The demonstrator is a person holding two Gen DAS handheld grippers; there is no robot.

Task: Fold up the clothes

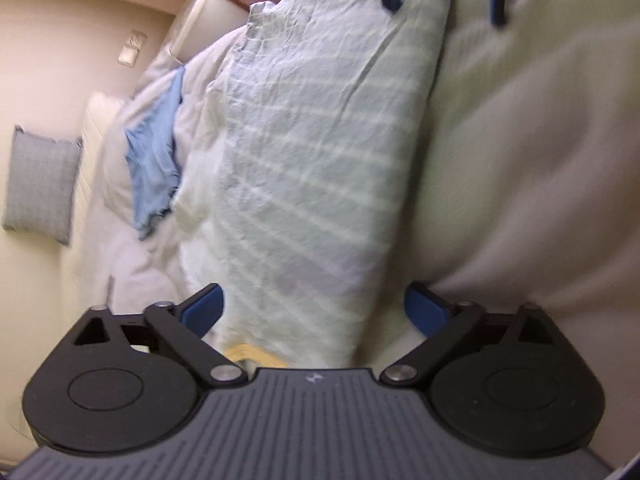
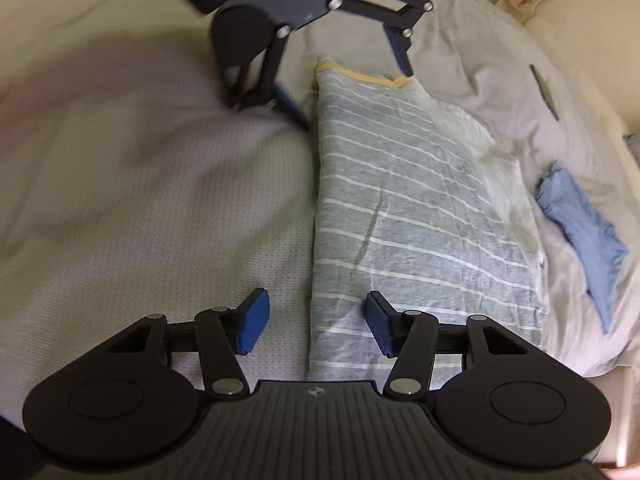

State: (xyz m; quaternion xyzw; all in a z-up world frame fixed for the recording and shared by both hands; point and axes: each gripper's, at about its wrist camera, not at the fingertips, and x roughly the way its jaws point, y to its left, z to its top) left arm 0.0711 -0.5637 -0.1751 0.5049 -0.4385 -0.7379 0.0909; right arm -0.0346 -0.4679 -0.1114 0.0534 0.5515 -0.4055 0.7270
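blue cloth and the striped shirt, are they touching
Apart. The right wrist view shows the blue cloth lying to the side of the striped shirt, with a strip of grey bedding between them.

On the bed (image 2: 140,208), your widest clear passage is the bare cover beside the striped shirt's (image 2: 400,208) straight folded edge. On the shirt's other side, a crumpled blue garment (image 2: 580,236) lies apart from it, leaving a rumpled lane between. A wall (image 1: 60,40) closes in beyond that side.
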